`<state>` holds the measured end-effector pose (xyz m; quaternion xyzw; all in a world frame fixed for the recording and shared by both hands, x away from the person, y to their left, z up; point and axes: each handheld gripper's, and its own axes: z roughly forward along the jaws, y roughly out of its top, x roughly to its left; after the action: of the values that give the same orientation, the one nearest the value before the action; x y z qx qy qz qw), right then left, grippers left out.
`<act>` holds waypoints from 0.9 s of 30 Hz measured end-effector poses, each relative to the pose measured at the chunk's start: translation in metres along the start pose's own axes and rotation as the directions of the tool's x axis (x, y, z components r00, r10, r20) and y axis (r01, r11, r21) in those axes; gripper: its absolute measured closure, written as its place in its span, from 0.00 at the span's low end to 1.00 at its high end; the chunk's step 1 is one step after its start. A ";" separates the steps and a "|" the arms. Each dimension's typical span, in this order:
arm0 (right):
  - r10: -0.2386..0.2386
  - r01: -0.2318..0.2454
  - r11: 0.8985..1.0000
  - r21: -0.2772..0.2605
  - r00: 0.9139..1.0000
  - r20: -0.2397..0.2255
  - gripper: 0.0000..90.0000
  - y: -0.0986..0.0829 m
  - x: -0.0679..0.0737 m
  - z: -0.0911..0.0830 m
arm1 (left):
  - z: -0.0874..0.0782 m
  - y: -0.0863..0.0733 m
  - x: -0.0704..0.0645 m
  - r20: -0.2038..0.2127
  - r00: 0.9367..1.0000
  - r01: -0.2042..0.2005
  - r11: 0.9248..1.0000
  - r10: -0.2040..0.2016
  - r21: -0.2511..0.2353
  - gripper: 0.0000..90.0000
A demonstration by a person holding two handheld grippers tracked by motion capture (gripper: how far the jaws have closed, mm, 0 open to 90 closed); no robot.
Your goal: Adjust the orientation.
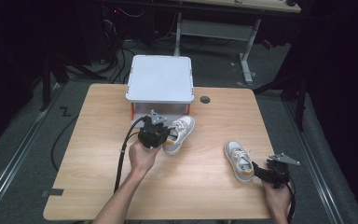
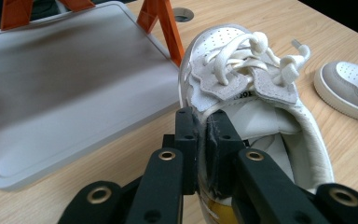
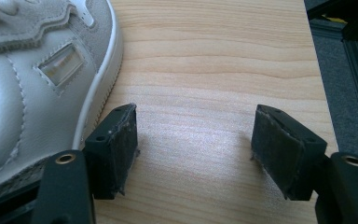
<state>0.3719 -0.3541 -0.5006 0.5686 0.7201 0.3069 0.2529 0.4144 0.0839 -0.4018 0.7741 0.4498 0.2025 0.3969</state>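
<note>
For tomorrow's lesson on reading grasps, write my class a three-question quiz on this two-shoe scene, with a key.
1. True or false: the left gripper is shut on the collar of the left shoe.
2. The right gripper has its jaws: A) shut on the right shoe, B) open beside it, C) shut on a lace.
3. Which shoe lies nearer the white two-tier stand?

Key: 1 true. 2 B. 3 The left shoe, just in front of it.
</note>
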 end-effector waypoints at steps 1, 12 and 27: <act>0.000 0.000 1.000 0.000 1.000 0.000 0.35 0.000 0.000 0.000 | -0.002 -0.002 0.000 -0.003 1.000 0.001 1.000 -0.001 -0.003 0.94; -0.002 0.002 1.000 -0.001 1.000 0.000 0.35 0.000 0.000 0.000 | -0.011 -0.019 0.004 -0.036 0.999 -0.003 1.000 0.004 0.012 0.94; -0.003 0.003 1.000 -0.001 1.000 0.000 0.35 0.000 0.000 0.000 | -0.015 -0.044 0.006 -0.087 0.995 0.043 0.999 -0.042 0.014 0.94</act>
<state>0.3719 -0.3542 -0.5006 0.5672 0.7210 0.3070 0.2536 0.3839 0.1078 -0.4287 0.7579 0.4845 0.2236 0.3752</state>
